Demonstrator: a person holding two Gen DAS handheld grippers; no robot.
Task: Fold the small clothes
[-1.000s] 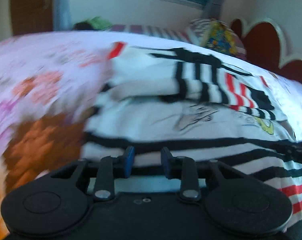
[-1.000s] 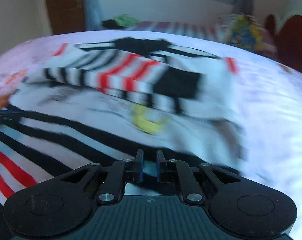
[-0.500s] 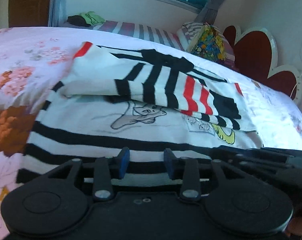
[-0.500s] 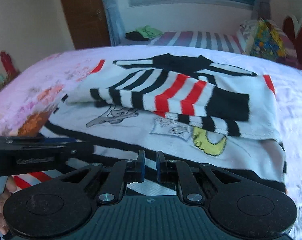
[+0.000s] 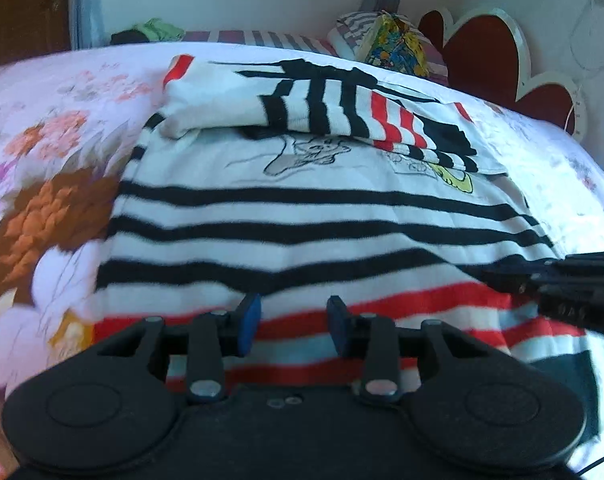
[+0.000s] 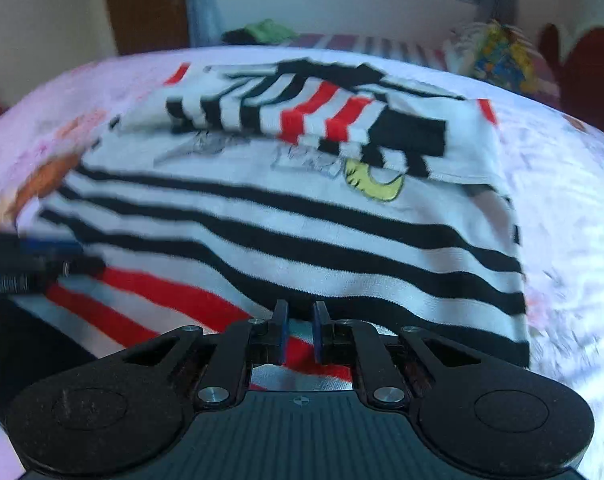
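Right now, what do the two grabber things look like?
Both are matte black. The left gripper has two round discs on its body, silver screws and thin arms ending in blue pads. The right gripper looks the same, with blue-edged fingertips, plus a ribbed dark panel with a small crosshair mark.

Shirt (image 5: 302, 216) near hem hidden behind left claw (image 5: 293, 322) body; right claw (image 5: 562, 284) cut off by frame edge; right wrist view motion-blurred, cartoon print (image 6: 302, 160) unreadable
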